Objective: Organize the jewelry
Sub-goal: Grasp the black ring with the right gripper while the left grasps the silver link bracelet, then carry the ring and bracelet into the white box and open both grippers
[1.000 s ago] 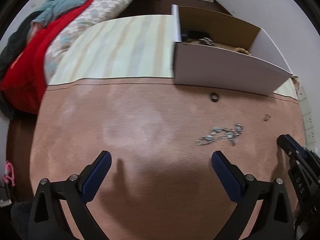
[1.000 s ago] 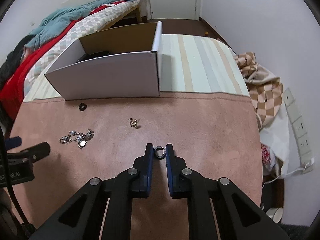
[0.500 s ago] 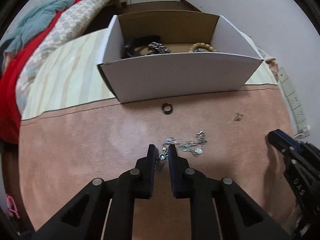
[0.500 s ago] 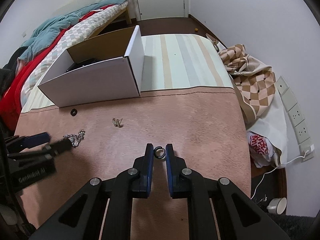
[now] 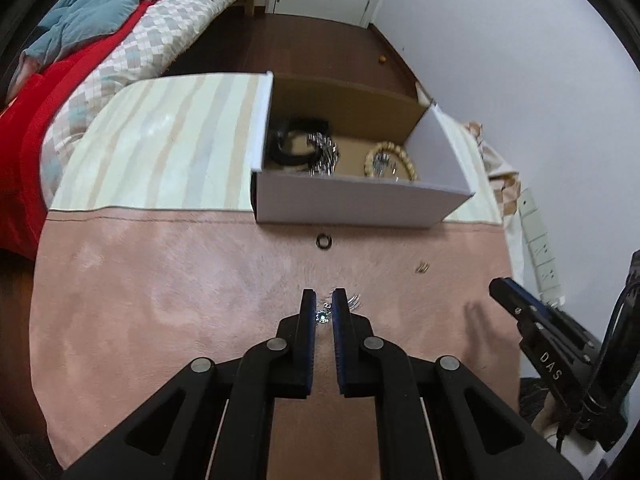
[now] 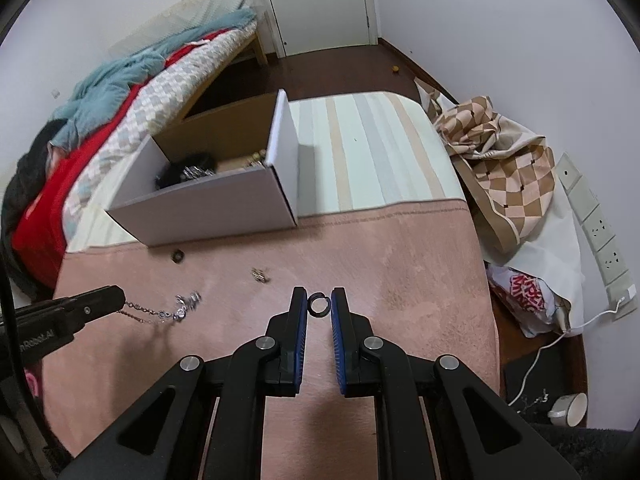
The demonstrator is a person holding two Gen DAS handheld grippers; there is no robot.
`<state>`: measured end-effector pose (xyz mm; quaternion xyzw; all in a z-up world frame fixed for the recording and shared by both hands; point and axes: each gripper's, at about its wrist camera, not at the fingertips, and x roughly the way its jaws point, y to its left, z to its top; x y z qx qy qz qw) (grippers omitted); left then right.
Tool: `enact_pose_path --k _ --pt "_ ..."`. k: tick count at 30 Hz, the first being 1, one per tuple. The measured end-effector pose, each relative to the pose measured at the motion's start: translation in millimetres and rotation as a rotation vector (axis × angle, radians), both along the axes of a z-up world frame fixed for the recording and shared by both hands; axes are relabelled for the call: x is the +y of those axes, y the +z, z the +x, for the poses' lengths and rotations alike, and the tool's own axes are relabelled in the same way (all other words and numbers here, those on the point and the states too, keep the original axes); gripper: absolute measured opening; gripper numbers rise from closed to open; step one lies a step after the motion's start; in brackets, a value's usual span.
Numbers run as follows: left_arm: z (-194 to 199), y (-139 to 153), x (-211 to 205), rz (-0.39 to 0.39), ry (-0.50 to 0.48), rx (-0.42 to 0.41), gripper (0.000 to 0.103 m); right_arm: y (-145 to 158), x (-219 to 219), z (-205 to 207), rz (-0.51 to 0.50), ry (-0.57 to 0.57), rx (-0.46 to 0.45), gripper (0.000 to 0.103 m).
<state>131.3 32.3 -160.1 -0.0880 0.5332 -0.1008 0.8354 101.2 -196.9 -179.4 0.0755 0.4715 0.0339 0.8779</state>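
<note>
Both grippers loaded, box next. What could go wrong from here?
1. The silver chain is pinched at one end by the left gripper and trails loose; it may snag the white box front wall or slip.
2. The dark ring sits at the very tips of the right gripper; a jolt could drop it onto the pink blanket.

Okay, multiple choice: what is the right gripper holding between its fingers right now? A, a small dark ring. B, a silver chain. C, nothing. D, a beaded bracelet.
A: the right gripper is shut on a small dark ring; the chain hangs from the left gripper.
</note>
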Motion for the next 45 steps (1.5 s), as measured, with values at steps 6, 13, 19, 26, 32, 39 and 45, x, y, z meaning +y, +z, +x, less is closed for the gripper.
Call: enact_pose_path --k 6,13,19,26,32,39,45 --pt "2 31 8 -0.047 0.007 -0.038 0.005 28 6 1 0.043 0.024 -0.033 0.012" --pt "15 88 7 -0.090 -0.020 -0.125 0.005 76 10 14 0.085 0.059 -0.099 0.012" --pt "41 134 0 -0.072 -0.051 -0.219 0.005 119 13 42 0.106 0.096 -0.157 0.012" --pt "86 122 -3 -0.034 -0.053 -0.182 0.005 122 25 101 0.117 0.160 -0.095 0.012" --pt "111 76 3 -0.009 -0.034 -0.058 0.006 79 40 148 0.114 0.213 0.062 0.012" --pt "130 38 6 0.089 0.024 0.073 0.011 30 47 187 0.133 0.230 0.196 0.012" --pt "135 35 10 0.138 0.063 0.051 0.072 13 46 209 0.193 0.205 0.260 0.026"
